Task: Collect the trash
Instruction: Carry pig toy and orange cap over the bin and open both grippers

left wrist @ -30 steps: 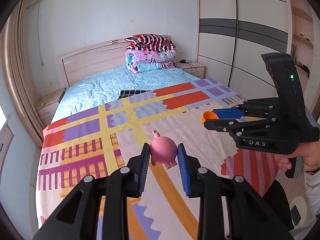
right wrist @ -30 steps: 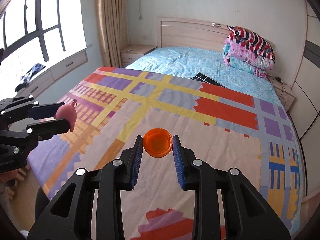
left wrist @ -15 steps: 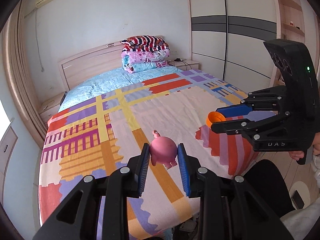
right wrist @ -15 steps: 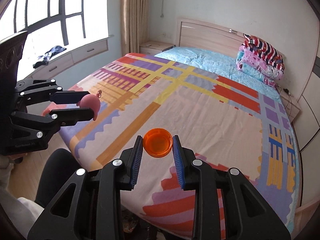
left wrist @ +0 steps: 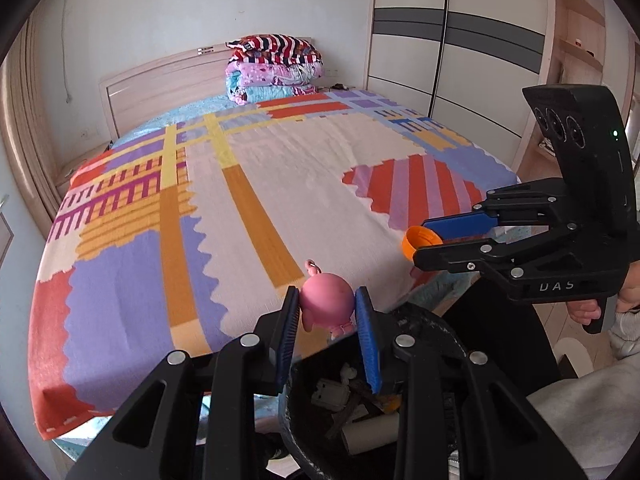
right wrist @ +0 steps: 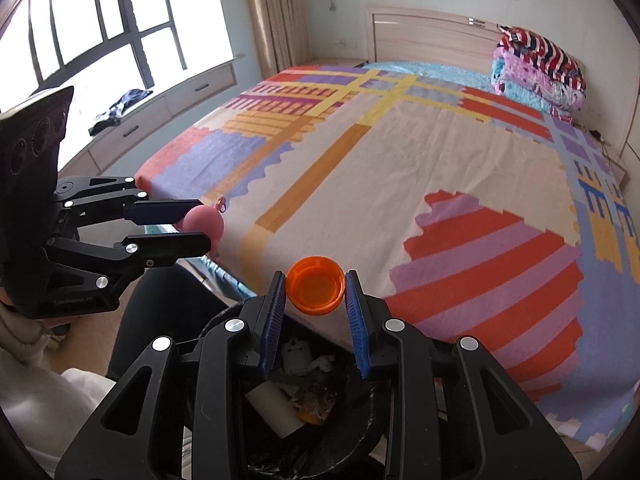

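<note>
Patterned blanket (left wrist: 280, 184) covers bed; folded quilts (left wrist: 276, 68) stacked by headboard (right wrist: 424, 36); wardrobe (left wrist: 452, 40) beside.

Both wrist cameras look steeply down, close over the bin (left wrist: 424, 320), sharing the bed (right wrist: 380, 184)

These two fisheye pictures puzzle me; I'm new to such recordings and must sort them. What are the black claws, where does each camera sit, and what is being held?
The claws are hand-held grippers, not robot arms: a person carries one in each hand, and part of a hand shows at one handle. A camera on each gripper looks along its two fingers, so each picture shows its own claw at the bottom and the other at the side.

The left gripper is shut on a pink pig toy. The right gripper is shut on an orange bottle cap.

Behind lies a bed with a colourful patterned cover and folded quilts at its head. Below both claws stands a black trash bin already holding scraps.
</note>
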Action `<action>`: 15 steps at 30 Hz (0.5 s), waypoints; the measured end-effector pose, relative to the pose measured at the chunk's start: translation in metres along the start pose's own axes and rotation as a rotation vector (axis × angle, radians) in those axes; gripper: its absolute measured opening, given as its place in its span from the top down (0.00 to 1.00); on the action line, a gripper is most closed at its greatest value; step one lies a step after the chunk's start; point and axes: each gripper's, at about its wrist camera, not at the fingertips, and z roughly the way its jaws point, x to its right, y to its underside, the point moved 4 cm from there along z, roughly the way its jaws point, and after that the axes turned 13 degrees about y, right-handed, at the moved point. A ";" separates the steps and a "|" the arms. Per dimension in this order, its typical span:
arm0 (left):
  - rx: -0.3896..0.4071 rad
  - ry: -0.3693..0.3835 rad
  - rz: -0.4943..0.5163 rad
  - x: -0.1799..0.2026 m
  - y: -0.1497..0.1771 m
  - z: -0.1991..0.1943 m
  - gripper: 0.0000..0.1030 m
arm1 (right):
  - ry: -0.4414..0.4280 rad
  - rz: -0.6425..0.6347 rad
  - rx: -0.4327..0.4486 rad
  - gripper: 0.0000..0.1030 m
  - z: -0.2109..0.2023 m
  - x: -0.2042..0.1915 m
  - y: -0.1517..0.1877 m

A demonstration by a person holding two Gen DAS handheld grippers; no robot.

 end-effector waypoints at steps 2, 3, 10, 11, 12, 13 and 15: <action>-0.020 0.015 -0.010 0.003 0.010 0.005 0.73 | -0.013 0.002 -0.027 0.71 0.004 -0.003 0.011; -0.026 0.019 -0.018 0.004 0.016 0.007 0.73 | -0.017 0.004 -0.038 0.71 0.006 -0.004 0.016; -0.101 0.071 -0.079 0.011 0.049 0.033 0.73 | -0.048 0.012 -0.127 0.71 0.026 -0.015 0.050; -0.119 0.078 -0.089 0.012 0.055 0.039 0.73 | -0.051 0.011 -0.143 0.71 0.029 -0.017 0.054; -0.134 0.084 -0.097 0.012 0.058 0.044 0.73 | -0.053 0.011 -0.160 0.71 0.034 -0.019 0.059; -0.150 0.085 -0.103 0.012 0.062 0.048 0.73 | -0.052 0.011 -0.179 0.71 0.039 -0.020 0.063; -0.179 0.089 -0.103 0.012 0.070 0.058 0.73 | -0.056 0.013 -0.216 0.71 0.049 -0.022 0.073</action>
